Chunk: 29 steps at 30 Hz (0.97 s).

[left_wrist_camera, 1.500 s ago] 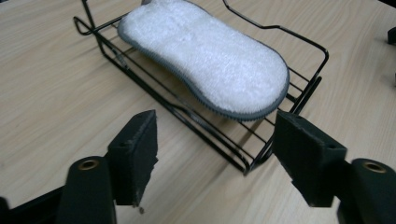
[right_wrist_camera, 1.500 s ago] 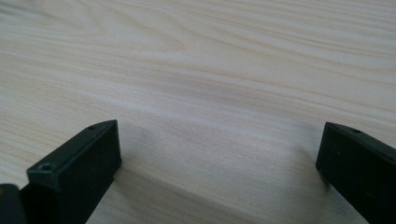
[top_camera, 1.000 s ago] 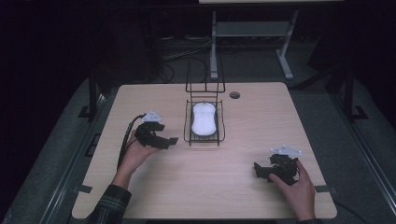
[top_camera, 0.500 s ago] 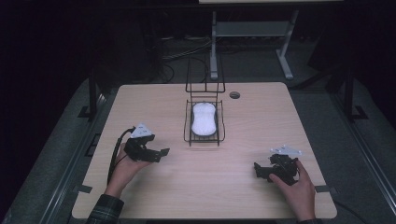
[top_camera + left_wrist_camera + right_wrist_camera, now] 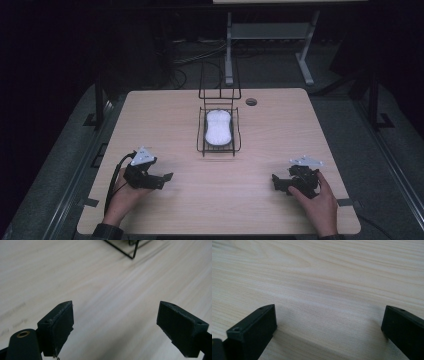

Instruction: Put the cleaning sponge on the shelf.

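Left hand-held gripper (image 5: 165, 178) has drawn back from beside the wire basket (image 5: 218, 149) to the near left part of the counter (image 5: 165, 115), its jaws spread wide and holding nothing, while the right hand-held gripper (image 5: 278, 183) rests as before at the near right, likewise released and empty. With both pulled well apart from the basket, I judge a step just ended or none begun. Inside the basket at mid-counter lies a white oblong object (image 5: 218, 127), pale and rounded.

- A wire basket (image 5: 218, 131) stands on the table (image 5: 165, 115), toward its far middle.
- An oval object (image 5: 218, 126) lies in the basket.
- The left gripper (image 5: 165, 179) sits near-left of the basket, the right gripper (image 5: 278, 183) near-right.
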{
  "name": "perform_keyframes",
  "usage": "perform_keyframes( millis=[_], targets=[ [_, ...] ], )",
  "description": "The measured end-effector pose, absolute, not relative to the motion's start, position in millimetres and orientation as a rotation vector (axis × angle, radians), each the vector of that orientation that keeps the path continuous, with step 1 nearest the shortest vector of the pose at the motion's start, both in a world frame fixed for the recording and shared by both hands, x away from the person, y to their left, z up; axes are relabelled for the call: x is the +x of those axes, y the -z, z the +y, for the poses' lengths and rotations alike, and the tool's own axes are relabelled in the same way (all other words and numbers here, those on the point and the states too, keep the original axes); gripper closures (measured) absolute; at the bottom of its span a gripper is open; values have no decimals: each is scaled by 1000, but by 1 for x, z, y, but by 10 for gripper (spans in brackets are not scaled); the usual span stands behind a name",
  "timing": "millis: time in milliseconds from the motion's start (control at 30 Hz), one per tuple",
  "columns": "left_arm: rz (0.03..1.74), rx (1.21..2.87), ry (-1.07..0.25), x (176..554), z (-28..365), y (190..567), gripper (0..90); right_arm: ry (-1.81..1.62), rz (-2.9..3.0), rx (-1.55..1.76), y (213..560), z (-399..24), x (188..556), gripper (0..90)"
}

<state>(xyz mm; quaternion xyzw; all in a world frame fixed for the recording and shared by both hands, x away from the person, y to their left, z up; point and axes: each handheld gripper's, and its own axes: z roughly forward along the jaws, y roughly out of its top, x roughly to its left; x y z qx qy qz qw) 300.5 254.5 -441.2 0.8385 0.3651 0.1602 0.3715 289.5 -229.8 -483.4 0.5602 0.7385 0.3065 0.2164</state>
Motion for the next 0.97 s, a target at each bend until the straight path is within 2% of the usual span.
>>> perform_keyframes(
  millis=[367, 667, 967],
  targets=[
    [974, 2281, -398, 279, 260, 465, 130, -850, 2047, 1555, 483, -230, 289, 0],
    [922, 2195, -399, 273, 271, 474, 126, -850, 2046, 1554, 483, -230, 289, 0],
    [916, 2191, -397, 273, 272, 475, 127, -851, 2045, 1555, 483, -230, 289, 0]
  ],
)
